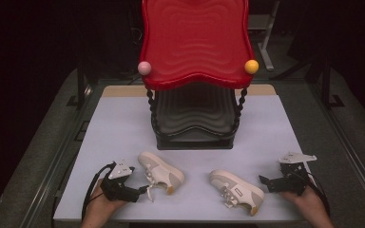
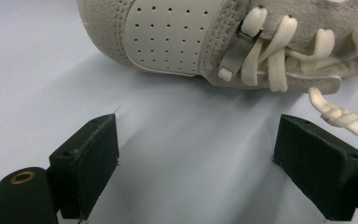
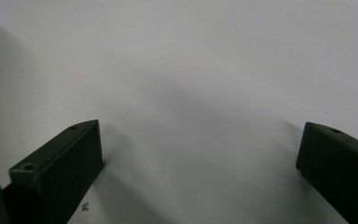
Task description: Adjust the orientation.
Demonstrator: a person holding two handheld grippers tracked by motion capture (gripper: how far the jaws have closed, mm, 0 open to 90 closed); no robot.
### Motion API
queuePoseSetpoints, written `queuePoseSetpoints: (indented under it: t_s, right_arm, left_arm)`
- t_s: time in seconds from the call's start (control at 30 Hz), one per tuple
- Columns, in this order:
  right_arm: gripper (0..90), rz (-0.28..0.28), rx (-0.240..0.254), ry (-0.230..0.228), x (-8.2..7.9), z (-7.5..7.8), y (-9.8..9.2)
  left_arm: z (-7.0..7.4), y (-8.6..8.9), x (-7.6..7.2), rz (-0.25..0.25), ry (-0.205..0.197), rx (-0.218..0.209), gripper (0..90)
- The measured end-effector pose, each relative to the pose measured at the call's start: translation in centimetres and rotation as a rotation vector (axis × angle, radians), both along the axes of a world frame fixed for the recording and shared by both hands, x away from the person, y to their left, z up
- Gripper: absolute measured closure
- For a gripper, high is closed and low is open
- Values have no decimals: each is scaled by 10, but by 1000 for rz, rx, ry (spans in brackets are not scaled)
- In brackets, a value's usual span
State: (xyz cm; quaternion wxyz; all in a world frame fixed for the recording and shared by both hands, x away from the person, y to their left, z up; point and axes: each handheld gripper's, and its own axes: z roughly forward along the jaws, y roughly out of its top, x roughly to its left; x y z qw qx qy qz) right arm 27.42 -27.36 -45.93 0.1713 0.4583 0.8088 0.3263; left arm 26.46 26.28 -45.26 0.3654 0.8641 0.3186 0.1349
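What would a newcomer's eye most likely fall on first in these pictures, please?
Probably the red shelf at the back of the table, with a pink ball and a yellow ball at its corners. Next, the two pale shoes near the front edge, each beside an open gripper.

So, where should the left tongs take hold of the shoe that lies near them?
Probably at the heel collar of the left shoe, coming from above. The shoe stands upright on its sole, so the mouth rim faces up and is thin enough for the open left tongs. The loose lace lies in front, so avoid it.
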Motion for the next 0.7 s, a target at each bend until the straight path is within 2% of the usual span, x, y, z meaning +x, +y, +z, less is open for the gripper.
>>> queuePoseSetpoints:
  t_s: [0.17,0.23,0.27,0.37,0.4,0.47,0.5,0.53,0.57,0.6,0.7]
  right_arm:
    - [0,1,0,-1,0,0,0]
    - [0,0,0,-1,0,0,0]
    - [0,0,0,0,0,0,0]
    - [0,0,0,0,0,0,0]
    - [0,0,0,0,0,0,0]
    - [0,1,0,-1,0,0,0]
    - [0,1,0,-1,0,0,0]
    - [0,0,0,0,0,0,0]
    - [0,0,0,0,0,0,0]
    - [0,0,0,0,0,0,0]
    - [0,0,-1,0,0,0,0]
  left_arm:
    - [2,4,-1,7,11,-2,143]
    - [3,8,-2,23,24,-3,152]
    - [6,13,-3,33,25,-4,195]
    - [8,20,-4,52,28,-23,251]
    - [13,26,-5,64,26,-44,284]
    - [15,30,-6,70,23,-56,355]
    - [18,32,-6,73,16,-66,355]
    - [23,37,-6,85,0,-87,442]
    - [23,37,-6,85,0,-87,498]
    - [29,40,-5,99,-10,-103,557]
    - [38,42,-1,127,-23,-104,721]
